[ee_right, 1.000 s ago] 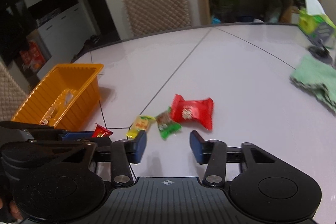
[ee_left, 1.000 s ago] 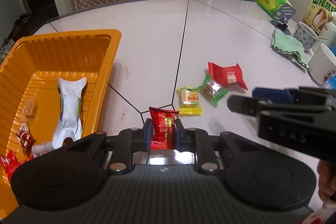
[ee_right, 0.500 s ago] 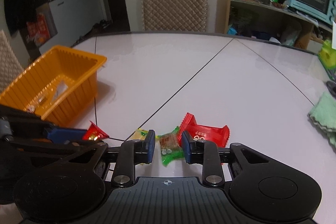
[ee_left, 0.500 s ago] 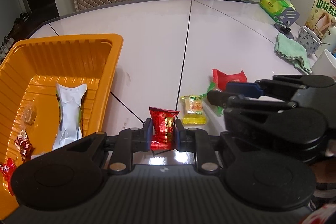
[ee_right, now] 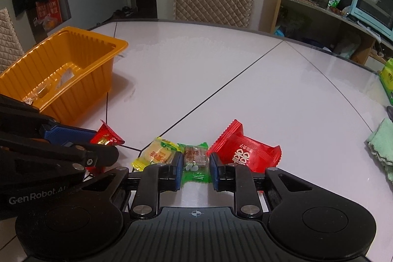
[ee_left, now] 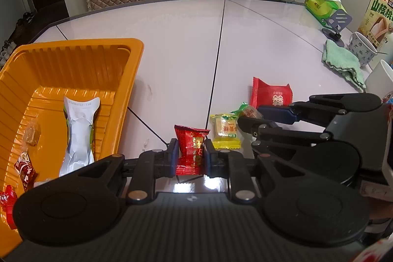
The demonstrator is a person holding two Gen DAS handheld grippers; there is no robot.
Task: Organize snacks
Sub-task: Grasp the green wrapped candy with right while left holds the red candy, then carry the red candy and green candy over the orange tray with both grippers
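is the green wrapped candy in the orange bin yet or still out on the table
Out: the green candy lies on the table, between the right gripper's pads.

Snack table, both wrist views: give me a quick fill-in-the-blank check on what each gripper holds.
1. The left gripper is shut on a small ____ packet.
2. The right gripper is shut on the ____ candy wrapper.
3. The white pouch lies in the ____ tray.
4. The yellow packet lies on the ____.

Missing words: red; green; orange; table

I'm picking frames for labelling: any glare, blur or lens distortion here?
Left wrist view: sharp; ceiling light glares on the table just behind the left gripper; fisheye bends the table edge. Right wrist view: sharp near the green candy; corners vignetted.
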